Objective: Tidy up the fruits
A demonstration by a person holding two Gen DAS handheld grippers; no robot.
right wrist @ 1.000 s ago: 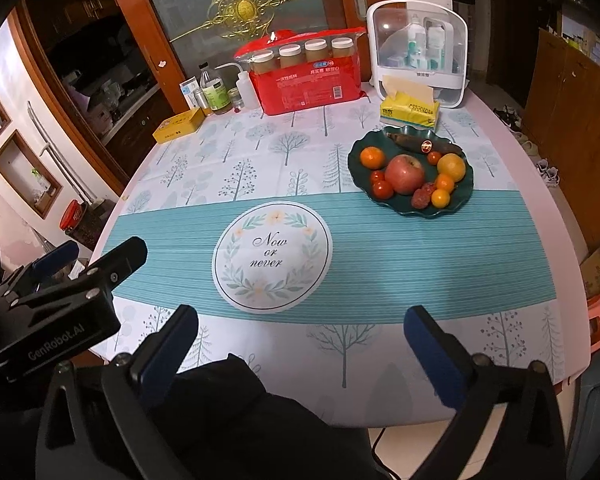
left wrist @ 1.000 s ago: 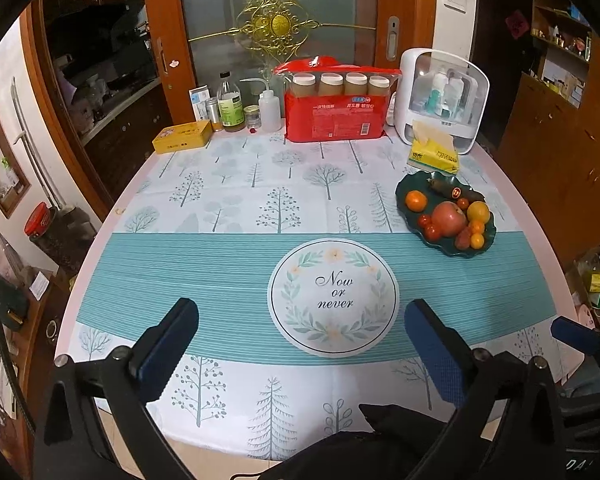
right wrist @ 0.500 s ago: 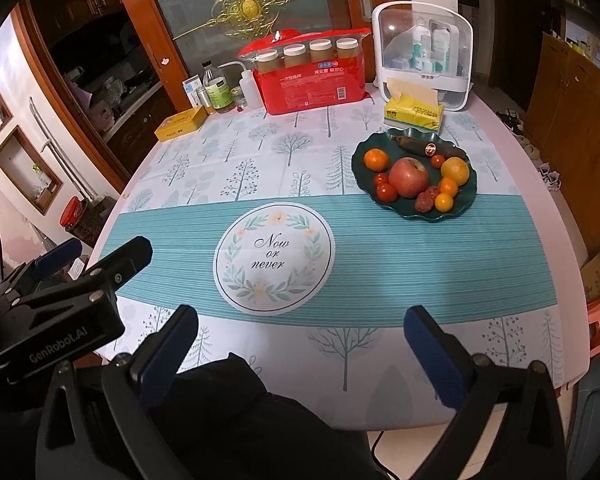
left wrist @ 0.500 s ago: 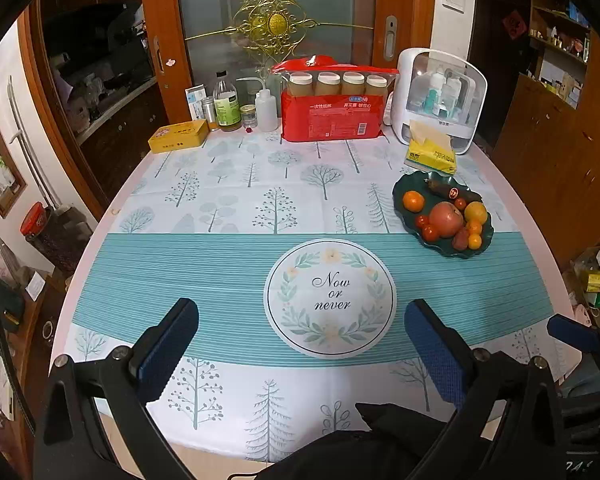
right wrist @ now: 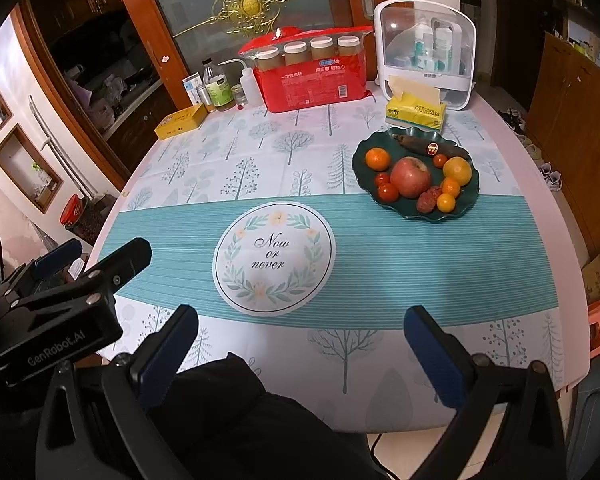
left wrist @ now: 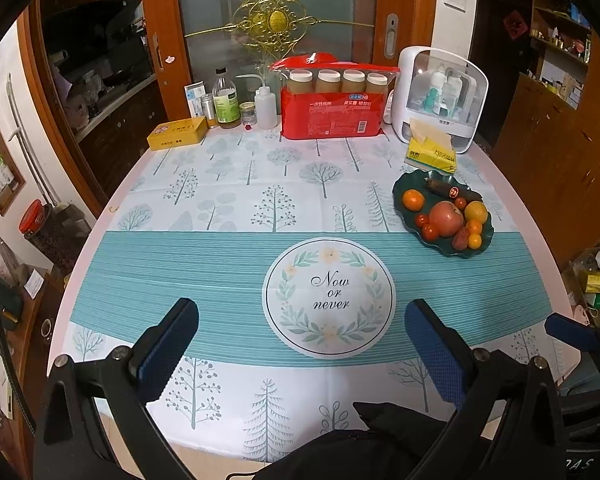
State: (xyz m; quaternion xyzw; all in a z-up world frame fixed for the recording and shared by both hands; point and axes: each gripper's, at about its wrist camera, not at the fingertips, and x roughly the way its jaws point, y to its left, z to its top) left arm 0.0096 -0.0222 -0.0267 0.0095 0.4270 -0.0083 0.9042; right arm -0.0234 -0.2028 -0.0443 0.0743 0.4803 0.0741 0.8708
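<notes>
A dark green scalloped plate point(left wrist: 404, 190) point(right wrist: 362, 150) sits on the right side of the table. It holds a red apple point(left wrist: 446, 218) point(right wrist: 410, 176), an orange point(left wrist: 413, 200) point(right wrist: 377, 159), a yellow citrus point(left wrist: 476, 212) point(right wrist: 457, 171), several small tomatoes and a dark wrapped sausage point(right wrist: 428, 146). My left gripper point(left wrist: 302, 334) hangs open over the near table edge, nothing between its fingers. My right gripper point(right wrist: 300, 338) is open too and empty, well short of the plate. The left gripper's body point(right wrist: 72, 292) shows at the left of the right wrist view.
At the table's back stand a red pack of cups point(left wrist: 332, 114), a white storage box point(left wrist: 440, 96), a yellow tissue pack point(left wrist: 432, 154), bottles point(left wrist: 226, 100) and a yellow tin point(left wrist: 177, 133). A round "Now or never" print point(left wrist: 328, 296) marks the cloth's middle. Dark clothing point(right wrist: 240, 412) lies below the grippers.
Both grippers have drifted slightly, so the table and plate sit a little lower and nearer in the views. Neither gripper changed its opening.
</notes>
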